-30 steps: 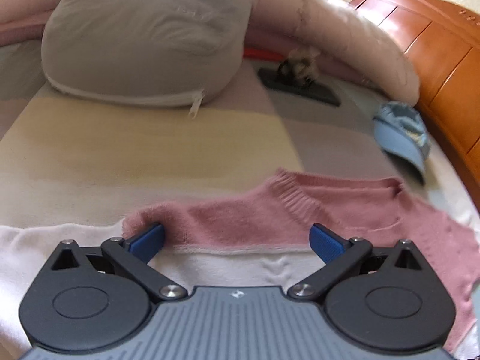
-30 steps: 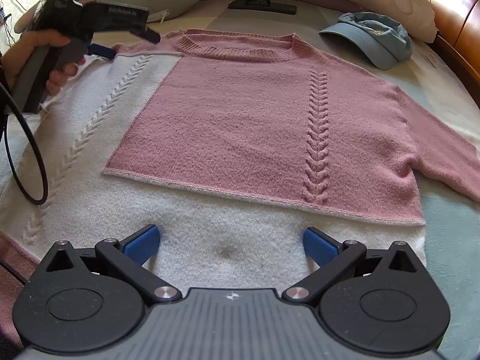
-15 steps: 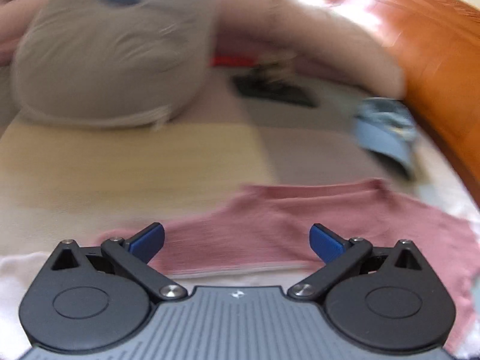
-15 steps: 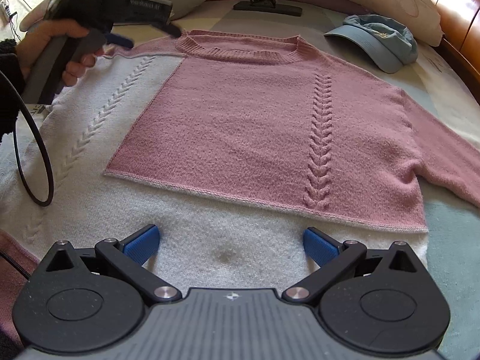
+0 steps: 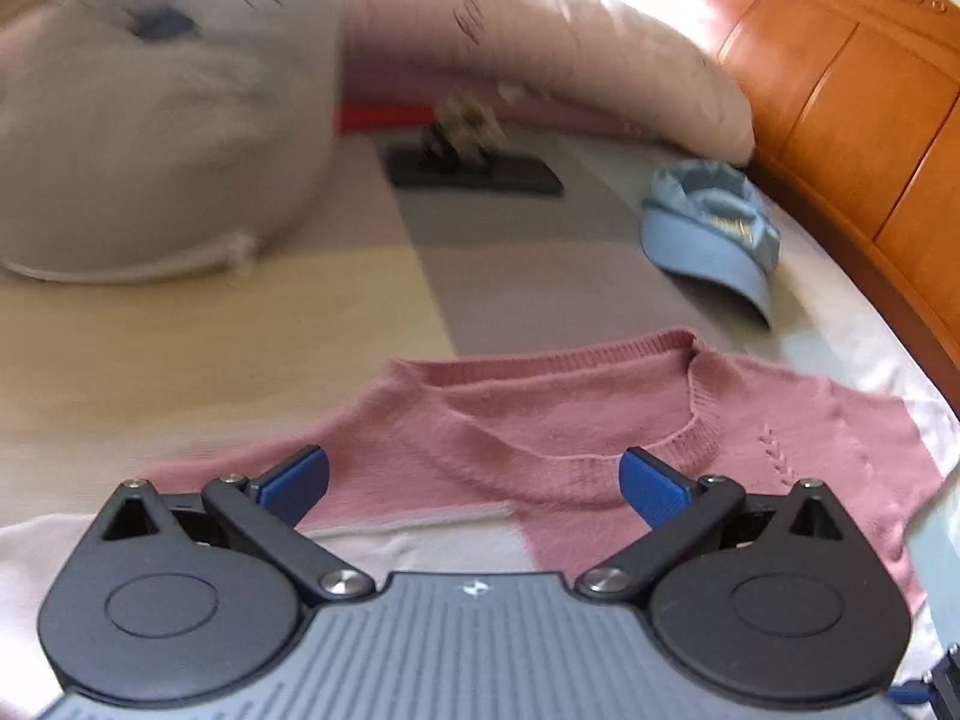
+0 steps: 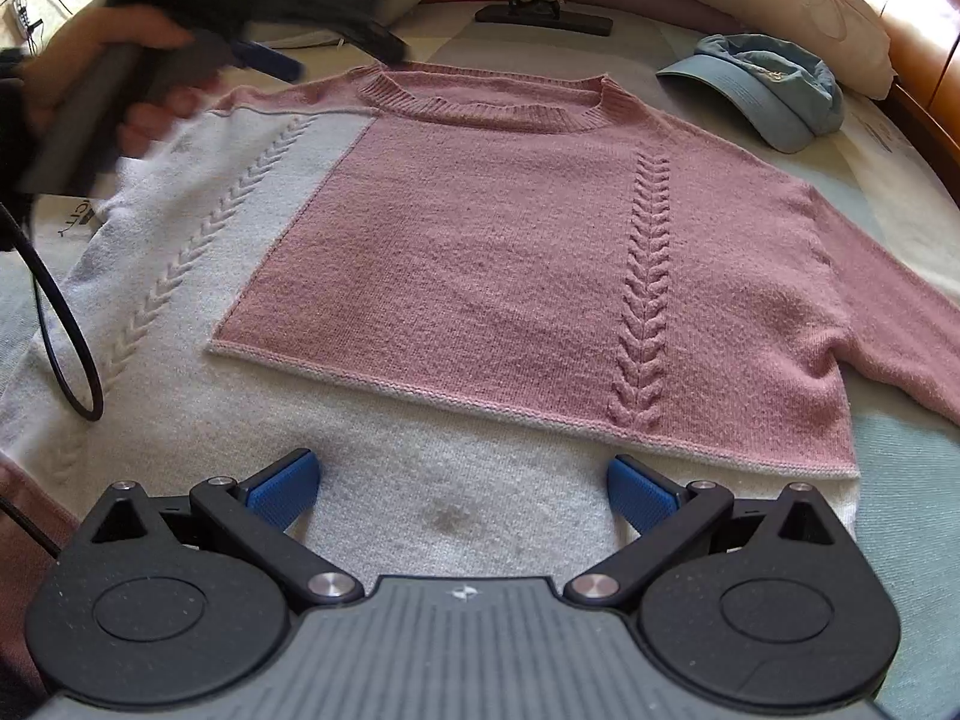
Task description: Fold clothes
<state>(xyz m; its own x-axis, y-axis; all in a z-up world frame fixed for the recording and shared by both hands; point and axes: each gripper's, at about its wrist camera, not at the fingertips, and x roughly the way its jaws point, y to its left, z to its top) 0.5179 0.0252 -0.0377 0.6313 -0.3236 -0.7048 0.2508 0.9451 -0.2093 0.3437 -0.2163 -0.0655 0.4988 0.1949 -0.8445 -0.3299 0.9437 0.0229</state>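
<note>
Right wrist view: your sweater (image 6: 516,252) lies spread flat, front up, on the bed (image 6: 900,480).
Left gripper (image 5: 474,474) hovers at the collar, right gripper (image 6: 461,483) over the hem, both jaws apart, empty; pinch an edge before folding.

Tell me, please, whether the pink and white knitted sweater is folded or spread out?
Spread out: the pink and white knitted sweater lies flat, front up, one sleeve extended.
</note>
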